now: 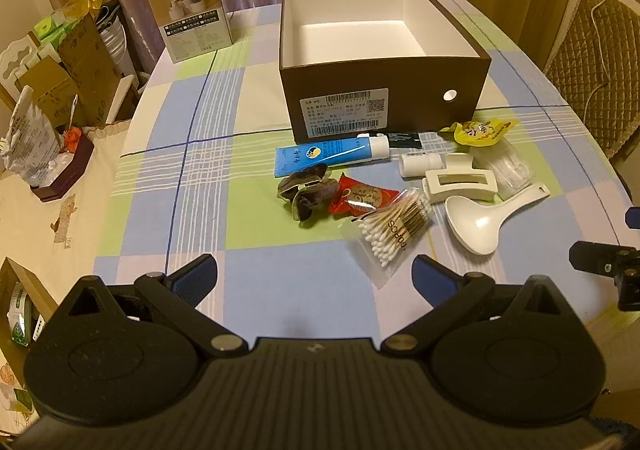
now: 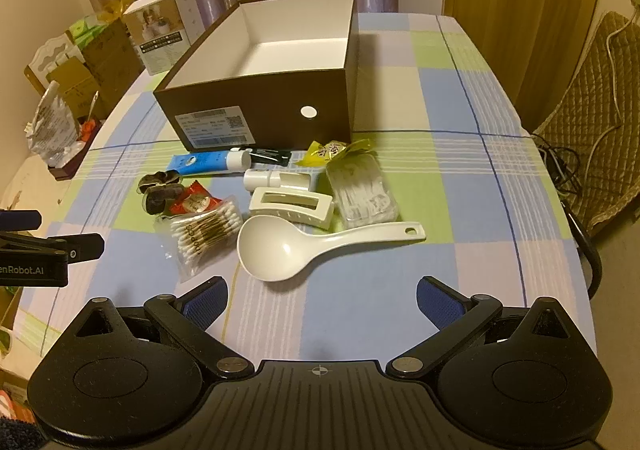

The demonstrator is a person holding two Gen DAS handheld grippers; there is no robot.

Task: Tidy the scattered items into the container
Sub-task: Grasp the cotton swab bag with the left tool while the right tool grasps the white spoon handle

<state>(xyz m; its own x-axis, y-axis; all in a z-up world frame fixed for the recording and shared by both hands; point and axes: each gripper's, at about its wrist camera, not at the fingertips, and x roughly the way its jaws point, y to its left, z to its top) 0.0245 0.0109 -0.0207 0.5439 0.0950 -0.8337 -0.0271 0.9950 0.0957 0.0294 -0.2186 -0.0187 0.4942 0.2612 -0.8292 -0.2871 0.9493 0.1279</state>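
An open brown box [image 1: 384, 106] [image 2: 264, 118] with a white, empty inside stands on the checked tablecloth. In front of it lie a blue tube [image 1: 328, 156] [image 2: 208, 162], a white ladle [image 1: 486, 216] [image 2: 312, 246], a white hair clip [image 1: 460, 182] [image 2: 290, 206], a bag of cotton swabs [image 1: 394, 232] [image 2: 204, 234], a red packet [image 1: 362, 200] [image 2: 196, 204], a yellow packet [image 1: 482, 132] [image 2: 330, 152], a small white bottle [image 1: 420, 164] [image 2: 262, 179] and dark snack packs [image 1: 306, 190] [image 2: 158, 190]. My left gripper [image 1: 314, 278] is open, short of the swabs. My right gripper [image 2: 322, 300] is open, short of the ladle.
A tall white product box [image 1: 192, 14] [image 2: 164, 30] stands at the back left of the table. Cartons and bags [image 1: 60, 90] crowd a side surface on the left. A quilted chair [image 2: 592, 154] stands at the right. A clear plastic pack [image 2: 362, 190] lies beside the clip.
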